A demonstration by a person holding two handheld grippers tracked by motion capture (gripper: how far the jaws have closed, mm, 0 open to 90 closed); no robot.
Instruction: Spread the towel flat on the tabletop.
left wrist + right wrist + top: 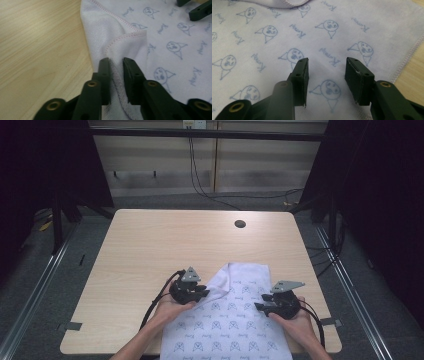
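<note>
A wooden table [150, 250] with a dark grommet hole [240, 224] is standing on grey floor [30, 285]; cables [200, 185] are hanging behind.

A pale wooden tabletop [150, 250] has a small dark round hole [240, 224] near its far edge. A white printed cloth [235, 320] lies flat at the near edge, nearer than the hole.

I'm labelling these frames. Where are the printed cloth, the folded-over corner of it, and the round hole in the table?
printed cloth [235, 330]: high view, its flat middle.
folded-over corner [126, 37]: left gripper view, pink-stitched hem of the flap.
round hole [240, 224]: high view, its dark centre.
</note>
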